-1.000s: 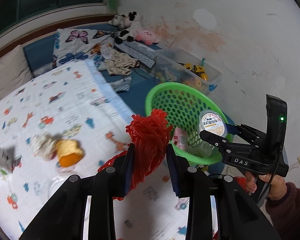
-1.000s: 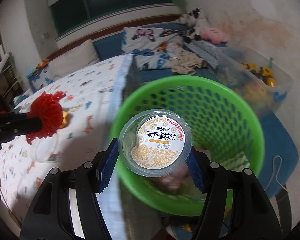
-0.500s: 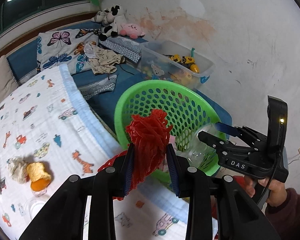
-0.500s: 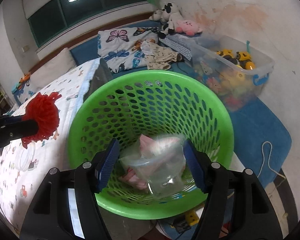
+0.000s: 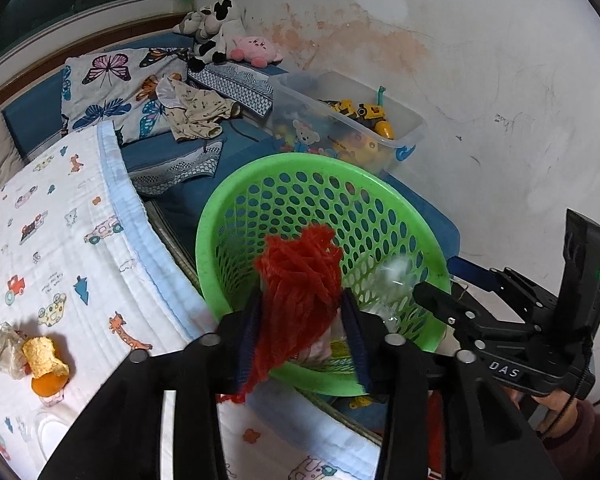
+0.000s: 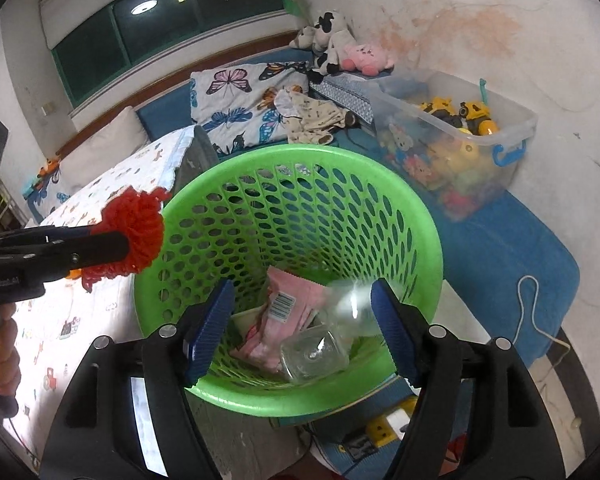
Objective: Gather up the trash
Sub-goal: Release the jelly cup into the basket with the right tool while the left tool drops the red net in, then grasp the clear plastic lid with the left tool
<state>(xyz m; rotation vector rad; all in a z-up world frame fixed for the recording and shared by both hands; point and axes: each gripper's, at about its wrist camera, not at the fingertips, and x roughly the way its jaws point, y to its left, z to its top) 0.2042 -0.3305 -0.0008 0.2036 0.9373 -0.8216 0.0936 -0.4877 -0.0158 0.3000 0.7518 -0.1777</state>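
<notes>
Red mesh net (image 5: 300, 280) clamped in left hand-held gripper (image 5: 302, 336), poised at near rim of green basket (image 5: 220, 216); basket directly ahead. Right hand-held gripper (image 6: 302, 320) wide open, empty, above basket.

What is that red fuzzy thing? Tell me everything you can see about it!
The red mesh bundle looks like a scrunched-up net of soft red strands, ruffled at the top like a pom-pom, with a loose tail hanging below. The left gripper is clamped on its middle, one finger pad on each side. It is held up in the air at the near rim of the green basket, beside the bed, not yet dropped in.
</notes>
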